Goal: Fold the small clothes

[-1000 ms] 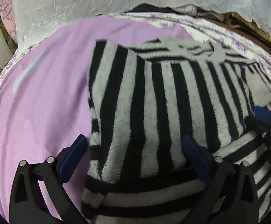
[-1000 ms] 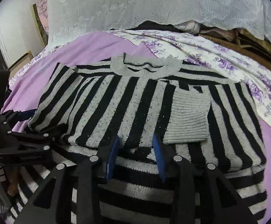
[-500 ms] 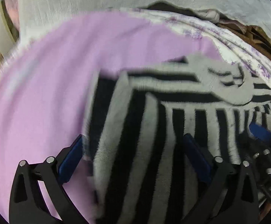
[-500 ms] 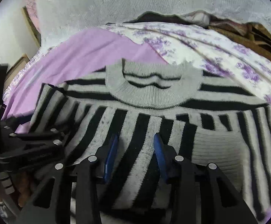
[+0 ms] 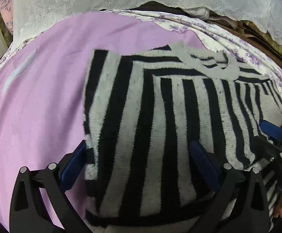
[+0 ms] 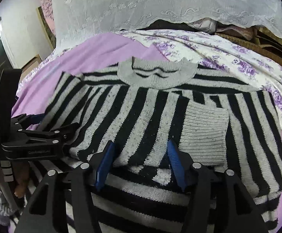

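Note:
A black-and-grey striped sweater (image 6: 141, 112) lies on the bed, collar (image 6: 156, 73) at the far end. A grey cuff (image 6: 203, 134) is folded across its chest. The vertically striped part lies over a near part with crosswise stripes. My right gripper (image 6: 141, 143) sits at the near fold edge. Its jaws are opening, and the knit lies between the blue pads (image 6: 104, 165) without being pinched. My left gripper (image 5: 138, 145) stands wide open over the sweater's (image 5: 160, 126) left side, fabric between its pads. The same left gripper (image 6: 43, 128) shows from the side, and the right gripper (image 5: 273, 134) appears at the frame's right edge.
A lilac sheet (image 5: 34, 106) covers the bed to the left of the sweater, and a floral sheet (image 6: 228, 62) lies to the right. White lace cloth (image 6: 160, 5) hangs at the back over brown bedding (image 5: 257, 29). A hand (image 6: 20, 178) holds the left gripper.
Both grippers pushed forward toward the collar, then came back to about where they were. The right gripper's pads now stand wider apart. The left jaws kept their width.

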`<state>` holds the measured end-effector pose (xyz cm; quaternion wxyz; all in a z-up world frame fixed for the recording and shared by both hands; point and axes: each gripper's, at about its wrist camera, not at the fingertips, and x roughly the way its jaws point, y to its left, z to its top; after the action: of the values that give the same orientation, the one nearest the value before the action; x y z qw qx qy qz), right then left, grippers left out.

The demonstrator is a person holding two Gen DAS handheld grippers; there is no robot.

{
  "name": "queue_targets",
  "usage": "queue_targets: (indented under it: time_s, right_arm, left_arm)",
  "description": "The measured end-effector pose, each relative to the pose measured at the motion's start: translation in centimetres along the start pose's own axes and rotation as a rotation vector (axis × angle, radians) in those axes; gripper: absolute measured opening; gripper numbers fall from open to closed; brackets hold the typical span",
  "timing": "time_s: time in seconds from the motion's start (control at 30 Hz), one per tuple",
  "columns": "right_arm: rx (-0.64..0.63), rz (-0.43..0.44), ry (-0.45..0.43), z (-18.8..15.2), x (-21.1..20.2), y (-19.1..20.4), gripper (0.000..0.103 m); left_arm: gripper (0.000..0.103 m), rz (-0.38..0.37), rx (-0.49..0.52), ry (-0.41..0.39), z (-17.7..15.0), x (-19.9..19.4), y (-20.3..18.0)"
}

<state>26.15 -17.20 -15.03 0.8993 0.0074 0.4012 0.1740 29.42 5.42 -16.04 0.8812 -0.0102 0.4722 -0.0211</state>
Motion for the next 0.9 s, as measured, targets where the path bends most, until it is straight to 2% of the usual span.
queue_targets:
  time_s: [0.07,0.13,0.17,0.37,0.6,0.67,0.83,0.9]
  right_arm:
    - [0.023,0.021,-0.052,-1.0,-3.0,-0.3,0.058]
    - [0.024,0.034,-0.078,-2.0,-5.1,-0.6,0.06]
    - [0.027,0.019,-0.09,-3.0,-6.6,-0.9,0.061]
    - [0.092,-0.056,-0.067,-8.6,-10.7,-3.3,0.063]
    - [0.275,-0.095,-0.2,-14.7,-18.5,-7.8,0.069]
    - [0.303,-0.1,-0.208,-15.9,-19.3,-8.5,0.069]
    - [0.342,-0.064,-0.166,-18.1,-18.9,-9.0,0.069]
    - [0.365,-0.031,-0.145,-18.5,-18.3,-9.3,0.069]
  left_arm:
    - [0.098,-0.038,-0.047,-0.007,-1.1,-1.3,1.1]
    - [0.098,-0.121,-0.067,-0.029,-3.0,-3.5,1.9]
    - [0.098,-0.138,-0.065,-0.041,-4.0,-4.5,2.1]
    - [0.098,-0.154,-0.041,-0.055,-8.6,-7.5,2.3]
    - [0.098,-0.243,-0.068,-0.032,-13.5,-9.8,3.3]
    - [0.098,-0.267,-0.046,-0.028,-15.2,-10.7,3.3]
    - [0.098,-0.31,0.007,-0.014,-17.1,-12.0,2.1]
    - [0.098,-0.363,0.025,0.0,-17.7,-12.3,1.8]
